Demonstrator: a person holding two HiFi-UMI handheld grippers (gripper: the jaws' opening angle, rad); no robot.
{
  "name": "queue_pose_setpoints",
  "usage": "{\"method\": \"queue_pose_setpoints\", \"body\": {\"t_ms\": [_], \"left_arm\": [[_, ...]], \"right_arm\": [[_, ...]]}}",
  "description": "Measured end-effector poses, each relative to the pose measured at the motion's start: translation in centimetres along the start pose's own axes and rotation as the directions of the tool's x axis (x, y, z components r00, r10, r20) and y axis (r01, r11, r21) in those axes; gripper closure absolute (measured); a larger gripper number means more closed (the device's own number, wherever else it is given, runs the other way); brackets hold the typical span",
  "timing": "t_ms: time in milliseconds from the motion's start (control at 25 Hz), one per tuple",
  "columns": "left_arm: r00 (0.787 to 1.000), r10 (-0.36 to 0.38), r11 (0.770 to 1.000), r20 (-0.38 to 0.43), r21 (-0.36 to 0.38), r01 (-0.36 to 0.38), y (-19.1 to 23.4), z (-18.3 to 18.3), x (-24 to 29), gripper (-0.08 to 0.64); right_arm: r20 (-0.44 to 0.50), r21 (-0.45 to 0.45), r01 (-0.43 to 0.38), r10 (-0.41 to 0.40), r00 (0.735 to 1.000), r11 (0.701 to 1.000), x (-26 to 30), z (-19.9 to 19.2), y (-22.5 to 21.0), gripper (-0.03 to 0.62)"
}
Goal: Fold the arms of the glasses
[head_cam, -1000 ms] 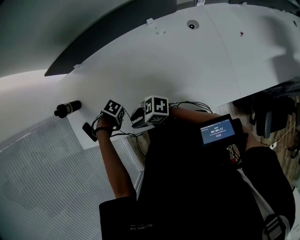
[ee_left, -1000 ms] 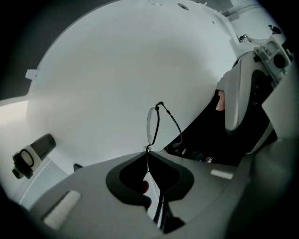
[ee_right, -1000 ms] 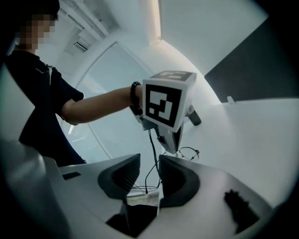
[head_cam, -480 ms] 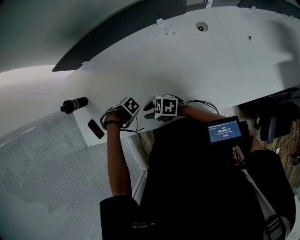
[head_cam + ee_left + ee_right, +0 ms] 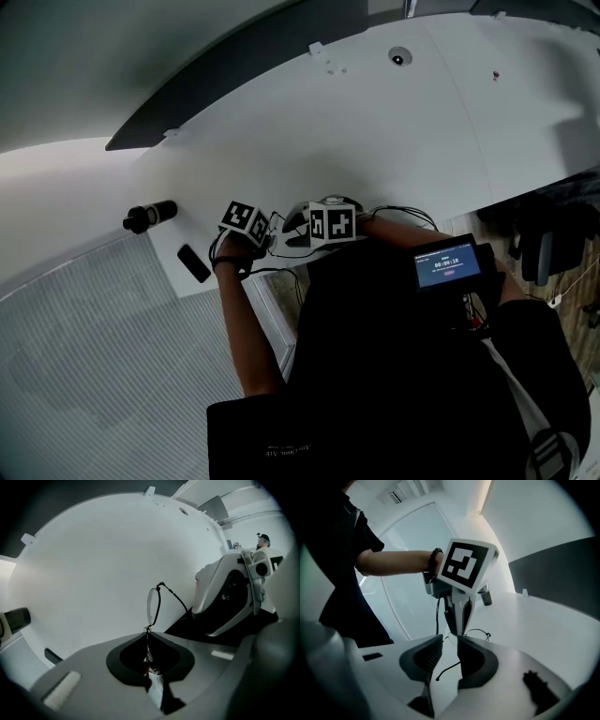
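Observation:
Thin wire-rimmed glasses (image 5: 153, 605) hang over the white table (image 5: 375, 122) near its front edge. My left gripper (image 5: 148, 631) is shut on the frame beside one lens, which stands up out of its jaws. One arm (image 5: 176, 597) runs from that lens toward the right gripper. In the right gripper view the lens rim (image 5: 477, 633) shows just beyond the right gripper (image 5: 450, 641). Its jaws have just been closing. A gap still shows, with the thin arm end (image 5: 445, 670) lying between them, untouched. The two marker cubes (image 5: 246, 223) (image 5: 330, 223) sit close together.
A black cylinder (image 5: 150, 216) lies at the table's left corner, and a small flat black object (image 5: 194, 262) sits on the near edge. Cables (image 5: 398, 211) trail off the front edge. A screen device (image 5: 448, 265) hangs at the person's chest.
The left gripper has shifted a little leftward and tilted, carrying the glasses. The right gripper has dipped slightly and stays right next to it.

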State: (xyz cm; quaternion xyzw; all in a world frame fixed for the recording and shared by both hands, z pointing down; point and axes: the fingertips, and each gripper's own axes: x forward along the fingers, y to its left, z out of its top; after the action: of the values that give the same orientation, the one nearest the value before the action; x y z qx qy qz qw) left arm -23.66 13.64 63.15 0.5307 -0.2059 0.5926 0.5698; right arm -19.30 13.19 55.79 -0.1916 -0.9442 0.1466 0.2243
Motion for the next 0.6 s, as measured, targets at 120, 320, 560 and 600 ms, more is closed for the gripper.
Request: {"method": "queue_pose_setpoints", "body": {"t_ms": [120, 320, 560, 600], "left_arm": [[1.000, 0.011, 1.000, 0.007, 0.015, -0.011, -0.3, 0.3, 0.2, 0.537], [1.000, 0.014, 1.000, 0.003, -0.005, -0.014, -0.6, -0.2, -0.4, 0.535], [0.999, -0.033, 0.997, 0.040, -0.071, 0.036, 0.8, -1.1, 0.0, 0.535], [0.998, -0.041, 0.995, 0.049, -0.086, 0.045, 1.2, -1.3, 0.2, 0.535]], "right_arm": [[-0.027, 0.020, 0.017, -0.017, 0.999, 1.000, 0.3, -0.6, -0.2, 0.488], [-0.139, -0.040, 0.124, -0.129, 0.982, 0.991, 0.6, -1.9, -1.8, 0.488], [0.006, -0.025, 0.220, -0.220, 0.975, 0.975, -2.2, -0.3, -4.1, 0.581], [0.029, -0.036, 0.220, -0.219, 0.975, 0.975, -2.5, 0.1, -4.1, 0.584]]}}
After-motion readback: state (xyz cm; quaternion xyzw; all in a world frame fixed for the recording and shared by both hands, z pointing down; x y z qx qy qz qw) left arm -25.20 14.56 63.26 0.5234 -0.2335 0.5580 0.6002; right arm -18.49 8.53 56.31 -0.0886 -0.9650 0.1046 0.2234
